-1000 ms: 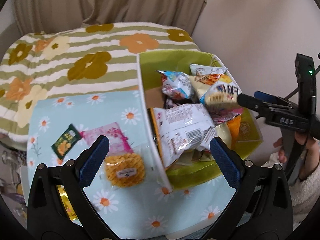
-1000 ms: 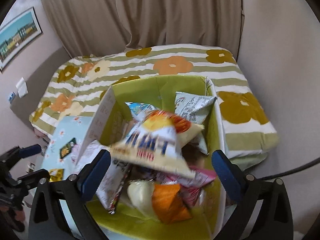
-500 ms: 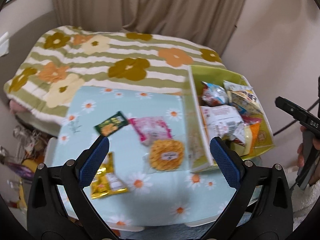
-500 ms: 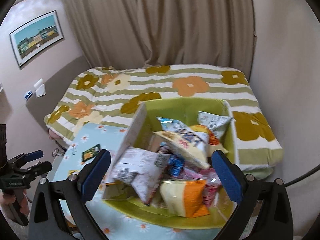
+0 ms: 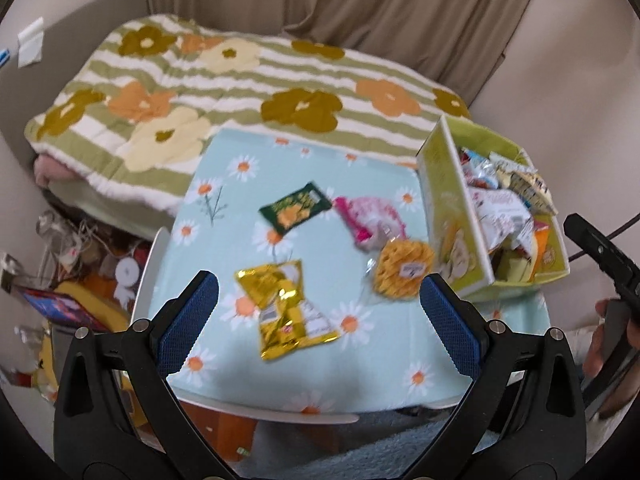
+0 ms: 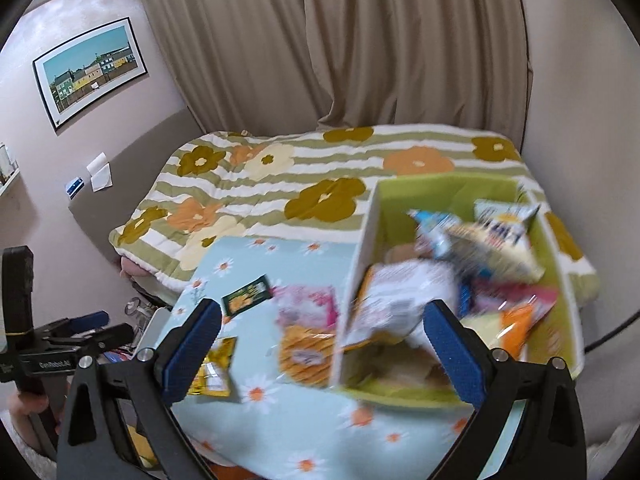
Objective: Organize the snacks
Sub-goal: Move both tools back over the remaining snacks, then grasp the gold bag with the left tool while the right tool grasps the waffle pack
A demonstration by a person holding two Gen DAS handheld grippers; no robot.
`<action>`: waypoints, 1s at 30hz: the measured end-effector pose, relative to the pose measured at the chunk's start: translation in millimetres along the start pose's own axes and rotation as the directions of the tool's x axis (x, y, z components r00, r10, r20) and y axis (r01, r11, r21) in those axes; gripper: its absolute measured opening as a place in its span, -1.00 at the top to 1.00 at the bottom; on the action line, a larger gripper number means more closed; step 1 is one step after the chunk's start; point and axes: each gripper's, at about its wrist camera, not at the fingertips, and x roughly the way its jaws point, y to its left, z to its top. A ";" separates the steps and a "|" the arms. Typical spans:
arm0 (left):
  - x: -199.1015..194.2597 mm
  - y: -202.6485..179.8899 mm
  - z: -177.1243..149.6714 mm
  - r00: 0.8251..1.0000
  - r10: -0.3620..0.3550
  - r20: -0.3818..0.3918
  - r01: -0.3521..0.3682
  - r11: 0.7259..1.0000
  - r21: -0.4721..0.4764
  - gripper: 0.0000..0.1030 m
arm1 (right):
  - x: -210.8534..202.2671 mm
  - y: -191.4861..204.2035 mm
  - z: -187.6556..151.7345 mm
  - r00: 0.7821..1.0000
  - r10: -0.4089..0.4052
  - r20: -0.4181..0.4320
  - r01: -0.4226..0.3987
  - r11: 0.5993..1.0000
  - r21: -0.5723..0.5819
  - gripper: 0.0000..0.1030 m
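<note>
Left wrist view: daisy tablecloth (image 5: 240,152) beside floral bedspread (image 5: 200,80), curtains (image 5: 400,0) behind; both grippers spread, empty

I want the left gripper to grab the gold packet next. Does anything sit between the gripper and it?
Nothing visible does. The left gripper hangs open above the gold packet, which lies flat and alone on the daisy tablecloth. The round yellow snack and dark green packet lie apart from it, farther on.
</note>
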 end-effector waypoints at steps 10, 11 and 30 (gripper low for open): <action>72.0 21.5 -25.8 0.989 -0.058 -0.134 0.069 0.994 0.079 -0.94 | 40.4 50.2 -67.6 0.992 -0.127 0.006 0.125 0.985 0.118 -0.96; 80.9 22.9 -28.6 0.988 -0.061 -0.143 0.074 0.994 0.086 -0.94 | 44.6 51.6 -73.2 0.991 -0.137 0.008 0.134 0.983 0.127 -0.96; 182.5 23.9 -50.4 0.986 -0.033 -0.165 0.064 0.980 0.188 -0.64 | 141.5 66.8 -103.1 0.934 -0.355 0.027 0.349 0.928 0.131 -0.95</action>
